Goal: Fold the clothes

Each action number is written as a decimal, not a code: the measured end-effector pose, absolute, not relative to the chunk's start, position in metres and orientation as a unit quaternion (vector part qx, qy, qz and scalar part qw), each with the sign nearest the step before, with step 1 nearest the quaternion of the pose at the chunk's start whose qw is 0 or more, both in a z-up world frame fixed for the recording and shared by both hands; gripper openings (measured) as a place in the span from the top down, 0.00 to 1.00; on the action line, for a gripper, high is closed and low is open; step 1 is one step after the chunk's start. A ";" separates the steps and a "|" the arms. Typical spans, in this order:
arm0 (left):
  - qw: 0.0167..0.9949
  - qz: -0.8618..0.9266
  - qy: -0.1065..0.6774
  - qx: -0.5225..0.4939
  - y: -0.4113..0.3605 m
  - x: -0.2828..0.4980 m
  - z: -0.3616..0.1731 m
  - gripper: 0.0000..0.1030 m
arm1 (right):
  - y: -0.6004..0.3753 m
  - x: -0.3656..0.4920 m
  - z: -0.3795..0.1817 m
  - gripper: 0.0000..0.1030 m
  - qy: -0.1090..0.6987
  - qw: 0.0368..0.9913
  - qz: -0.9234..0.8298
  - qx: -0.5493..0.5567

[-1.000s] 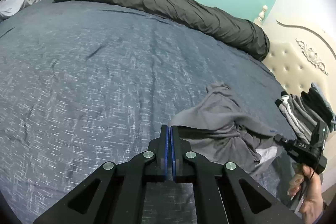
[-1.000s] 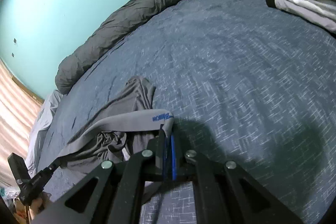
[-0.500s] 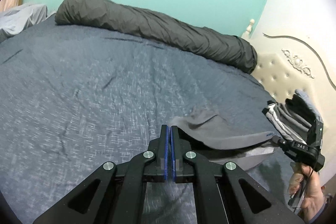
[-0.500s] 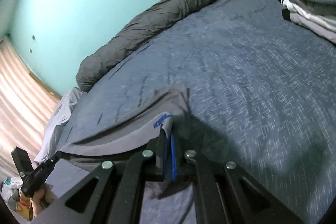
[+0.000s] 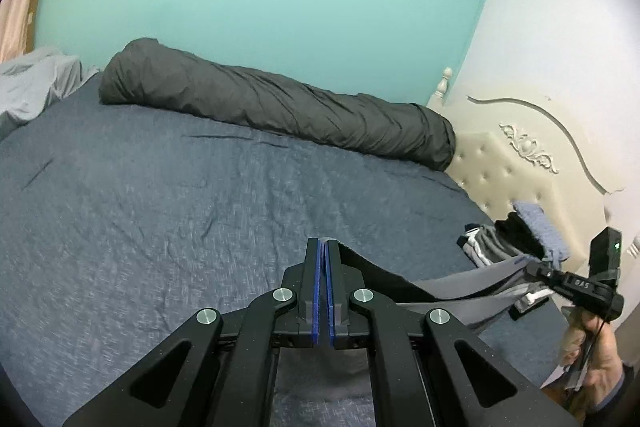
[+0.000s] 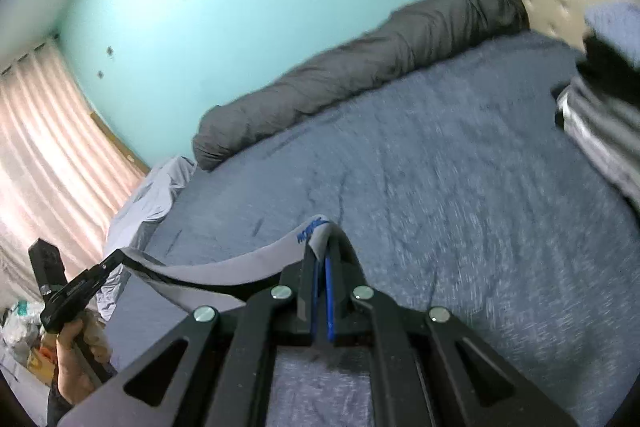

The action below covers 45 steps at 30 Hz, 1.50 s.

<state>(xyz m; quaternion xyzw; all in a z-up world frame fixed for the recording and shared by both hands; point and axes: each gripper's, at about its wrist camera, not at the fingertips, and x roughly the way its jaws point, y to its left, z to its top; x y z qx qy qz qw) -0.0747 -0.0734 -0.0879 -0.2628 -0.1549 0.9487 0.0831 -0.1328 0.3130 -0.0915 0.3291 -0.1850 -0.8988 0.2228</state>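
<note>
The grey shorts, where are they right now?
The grey fabric shorts hang stretched in the air above the dark blue bed cover, their waistband pinched between the left gripper and the right gripper.

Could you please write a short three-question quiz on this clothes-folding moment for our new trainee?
1. True or false: the grey garment hangs stretched between the left gripper and the right gripper.
2. What lies along the far edge of the bed? A) a rolled dark duvet B) a row of pillows C) a suitcase
3. Fill in: the pile of folded clothes sits near the ____.

Key
1. True; both pairs of fingers are closed on its band.
2. A, the rolled dark duvet.
3. The headboard.
</note>
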 end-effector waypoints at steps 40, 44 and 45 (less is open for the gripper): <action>0.086 0.887 -0.193 -0.410 -0.040 -0.165 -0.321 0.98 | 0.204 -0.211 -0.286 0.67 0.076 0.253 -0.822 0.505; 0.090 0.886 -0.197 -0.410 -0.042 -0.166 -0.320 0.98 | 0.165 -0.215 -0.304 0.67 0.100 0.288 -0.800 0.517; 0.090 0.885 -0.199 -0.411 -0.044 -0.166 -0.320 0.98 | 0.157 -0.216 -0.308 0.67 0.104 0.293 -0.795 0.520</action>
